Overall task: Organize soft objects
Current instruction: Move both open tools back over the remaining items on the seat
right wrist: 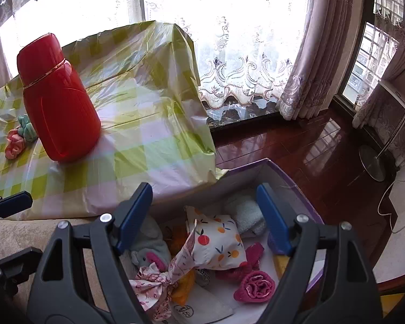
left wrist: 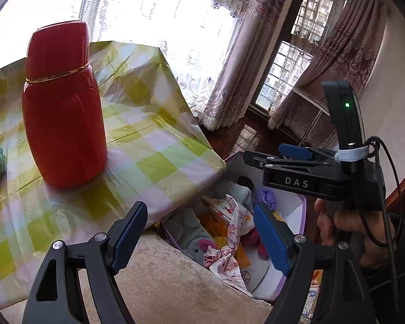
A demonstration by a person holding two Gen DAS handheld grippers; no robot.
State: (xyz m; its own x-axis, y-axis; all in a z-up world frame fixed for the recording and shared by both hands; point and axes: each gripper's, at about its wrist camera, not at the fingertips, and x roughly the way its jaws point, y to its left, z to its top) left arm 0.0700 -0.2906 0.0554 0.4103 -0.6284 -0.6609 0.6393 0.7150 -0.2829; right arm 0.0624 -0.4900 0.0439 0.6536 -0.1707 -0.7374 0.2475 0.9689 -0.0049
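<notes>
A purple-rimmed white storage box (right wrist: 291, 181) stands on the floor beside the table and holds several soft things: a fruit-print pouch (right wrist: 218, 240), a pink rolled cloth (right wrist: 256, 287), a grey elephant toy (right wrist: 148, 253) and a pale towel (right wrist: 245, 213). My right gripper (right wrist: 205, 216) is open and empty above the box. My left gripper (left wrist: 199, 232) is open and empty over the box's near edge (left wrist: 299, 205); the right gripper (left wrist: 291, 156) shows there, open. A green scrunchie (right wrist: 27, 128) and a pink one (right wrist: 13, 145) lie on the table's left.
A tall red thermos (right wrist: 59, 100) stands on the table with its green-checked plastic cover (right wrist: 148, 140). A beige cushion (left wrist: 170, 283) lies under the grippers. Dark wooden floor (right wrist: 297, 151), lace curtains and a floor lamp base (right wrist: 372, 162) are to the right.
</notes>
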